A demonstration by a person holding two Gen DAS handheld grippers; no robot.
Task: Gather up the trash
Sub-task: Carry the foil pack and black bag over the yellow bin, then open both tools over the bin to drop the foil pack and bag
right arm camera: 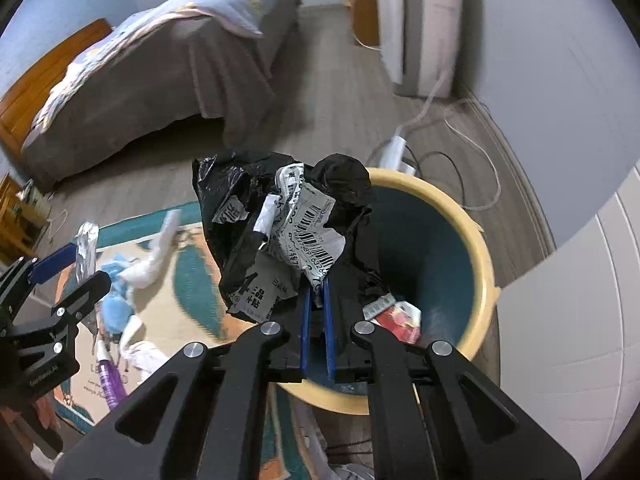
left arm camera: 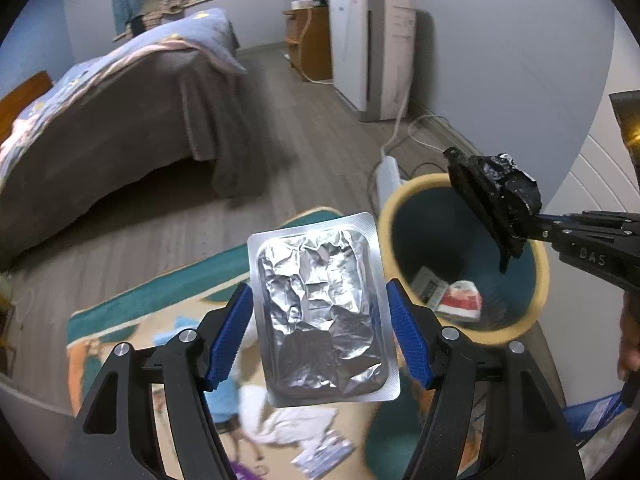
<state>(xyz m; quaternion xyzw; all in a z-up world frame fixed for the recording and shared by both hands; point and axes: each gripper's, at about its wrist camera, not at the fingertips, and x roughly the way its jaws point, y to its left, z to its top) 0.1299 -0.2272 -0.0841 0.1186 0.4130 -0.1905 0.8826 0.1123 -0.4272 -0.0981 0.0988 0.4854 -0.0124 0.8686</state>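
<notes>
A crumpled silver foil blister pack [left arm camera: 320,312] stands between the blue pads of my left gripper [left arm camera: 320,292], which is shut on its two long edges; it hangs above the rug, just left of the bin. The yellow-rimmed, teal-lined bin [left arm camera: 400,200] holds a red-and-white wrapper [left arm camera: 460,296] and a small box. My right gripper [right arm camera: 316,292] is shut on a crumpled black plastic bag with a barcode label [right arm camera: 248,216], held over the near left part of the bin rim [right arm camera: 476,248]. In the right wrist view the left gripper [right arm camera: 76,256] shows at the left with the foil edge-on.
The teal and beige rug [right arm camera: 192,280] carries white and blue cloths [right arm camera: 132,276], a purple bottle [right arm camera: 110,380] and a printed leaflet [left arm camera: 324,452]. Behind the bin lie a power strip [right arm camera: 394,148] and cables. A bed [left arm camera: 120,100] stands left, a white appliance [left arm camera: 372,52] at the back.
</notes>
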